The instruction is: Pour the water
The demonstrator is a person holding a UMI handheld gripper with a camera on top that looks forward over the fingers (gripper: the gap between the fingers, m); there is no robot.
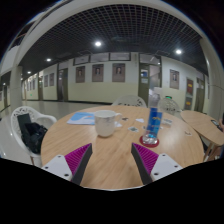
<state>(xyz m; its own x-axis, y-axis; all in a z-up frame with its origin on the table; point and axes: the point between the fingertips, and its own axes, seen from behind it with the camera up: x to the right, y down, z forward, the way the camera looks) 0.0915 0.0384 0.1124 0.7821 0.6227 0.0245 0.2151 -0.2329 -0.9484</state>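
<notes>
The gripper [111,160] hangs above the near part of a round wooden table [110,150], its two fingers spread wide apart with bare tabletop showing between them. The magenta pads [77,156] on their inner faces touch nothing (the fingers are released and grasp no object).

Beyond the fingers, a little to the left of the gap's middle, a white cup [105,122] stands upright on the table. To the right of it, and ahead of the right finger, a clear water bottle [154,120] with a blue label stands upright as well, well apart from the cup and clear of both fingers. Whether the bottle's cap is on cannot be told.

Farther back on the table, left of the cup, lies a flat light blue thing [82,118], perhaps a book or folder. A white chair [27,131] with something dark on its seat stands at the table's left side. Behind all this runs a pale wall with framed pictures [97,72], and a dark grid ceiling [120,25] with small round lights spreads overhead.
</notes>
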